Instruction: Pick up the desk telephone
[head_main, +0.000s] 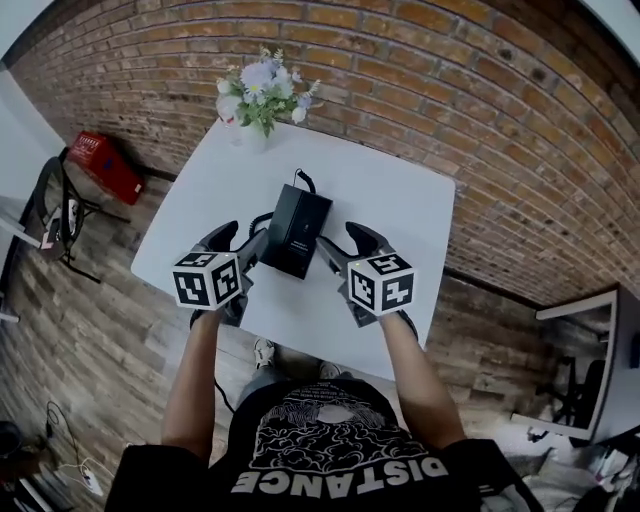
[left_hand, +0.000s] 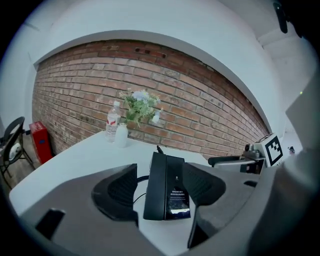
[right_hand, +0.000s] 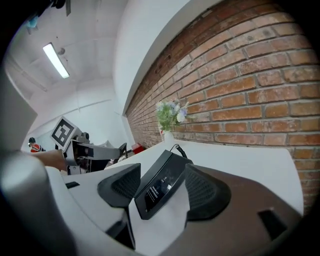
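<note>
The black desk telephone (head_main: 296, 231) lies in the middle of a white table (head_main: 400, 210), its cord (head_main: 304, 180) leaving at the far end. My left gripper (head_main: 243, 238) sits at its near left corner and my right gripper (head_main: 342, 243) at its near right corner. In the left gripper view the telephone (left_hand: 167, 187) lies just ahead between the spread jaws of the left gripper (left_hand: 160, 192), a label on its top face. In the right gripper view the telephone (right_hand: 161, 184) likewise lies between the parted jaws of the right gripper (right_hand: 157, 189). Neither grips it.
A vase of flowers (head_main: 258, 95) stands at the table's far edge, with a water bottle (left_hand: 113, 121) beside it. A brick wall (head_main: 420, 90) runs behind. A red box (head_main: 105, 165) and a chair (head_main: 55, 215) are on the floor to the left.
</note>
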